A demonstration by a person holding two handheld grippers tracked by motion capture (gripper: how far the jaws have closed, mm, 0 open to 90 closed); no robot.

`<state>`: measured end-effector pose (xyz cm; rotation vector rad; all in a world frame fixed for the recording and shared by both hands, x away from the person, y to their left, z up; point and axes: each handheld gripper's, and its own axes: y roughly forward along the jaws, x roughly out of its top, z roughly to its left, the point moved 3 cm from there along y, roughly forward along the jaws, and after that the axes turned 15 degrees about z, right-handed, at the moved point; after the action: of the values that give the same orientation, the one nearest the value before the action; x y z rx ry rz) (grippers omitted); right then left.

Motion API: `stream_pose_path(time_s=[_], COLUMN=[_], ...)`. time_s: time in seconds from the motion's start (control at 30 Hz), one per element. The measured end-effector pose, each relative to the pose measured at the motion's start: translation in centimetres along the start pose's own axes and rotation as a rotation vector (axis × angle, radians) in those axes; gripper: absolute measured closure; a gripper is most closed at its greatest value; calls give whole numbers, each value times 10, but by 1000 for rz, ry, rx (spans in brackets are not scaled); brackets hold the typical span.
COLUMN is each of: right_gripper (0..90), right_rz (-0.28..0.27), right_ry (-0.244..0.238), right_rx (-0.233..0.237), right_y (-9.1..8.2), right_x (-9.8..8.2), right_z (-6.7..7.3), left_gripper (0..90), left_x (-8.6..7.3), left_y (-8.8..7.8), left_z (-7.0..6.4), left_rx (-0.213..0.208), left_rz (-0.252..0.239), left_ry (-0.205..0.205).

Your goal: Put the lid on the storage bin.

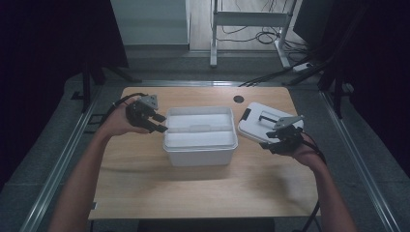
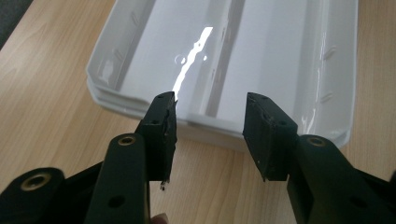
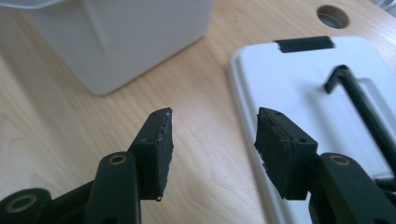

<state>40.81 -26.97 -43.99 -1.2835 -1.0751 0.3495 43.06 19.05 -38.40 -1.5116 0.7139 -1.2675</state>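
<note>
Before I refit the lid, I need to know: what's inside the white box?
The white box holds a white insert tray with a centre ridge, nothing on it. Anything beneath it is hidden.

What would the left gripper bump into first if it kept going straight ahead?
Most likely the near rim of the open white box. The left gripper, jaws open and empty, points right at that edge, with bare table under it. How close it is remains hard to tell.

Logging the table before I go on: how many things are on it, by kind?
White box: 1
White lid, flat on the table right of the box: 1
Total: 2
</note>
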Motion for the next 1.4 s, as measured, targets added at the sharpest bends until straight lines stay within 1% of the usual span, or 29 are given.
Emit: stream_pose_path(time_s=[0.23,0.37,0.47,0.5,0.53,0.73,0.83,0.9,1.0,1.03,1.23,1.27,1.3,1.4], right_gripper=[463,468,470,473,475,476,479,478,478,478,481,481,488,486], right_rz=[46,64,82,78,79,96,89,100,103,109,125,131,130,148], right_ry=[19,24,24,27,32,38,46,43,36,32,50,49,49,52], right_rx=[-12,-16,-20,-23,-16,-11,-7,-17,-19,-26,-35,-39,-39,-44], right_y=[5,6,6,7,7,13,13,12,10,10,15,17,19,24], right_x=[0,2,4,5,5,4,4,4,6,7,13,14,16,20], right_z=[-25,-34,-39,-39,-41,-45,-48,-50,-53,-55,-69,-71,-73,-79], left_gripper=[550,551,551,551,551,551,552,552,552,552,553,553,554,554], left_x=[-19,-27,-32,-34,-35,-41,-44,-46,-49,-50,-53,-54,-55,-58], left_y=[3,4,7,8,9,15,18,20,22,23,27,27,28,32], left_z=[1,2,3,3,3,5,5,6,7,7,8,8,8,9], left_rx=[-2,-2,-8,-10,-13,-25,-30,-35,-43,-45,-44,-43,-46,-52], left_rz=[1,9,12,13,13,25,30,32,31,30,33,42,42,40], left_ry=[-35,-47,-61,-66,-66,-73,-78,-81,-85,-87,-90,-81,-84,-96])
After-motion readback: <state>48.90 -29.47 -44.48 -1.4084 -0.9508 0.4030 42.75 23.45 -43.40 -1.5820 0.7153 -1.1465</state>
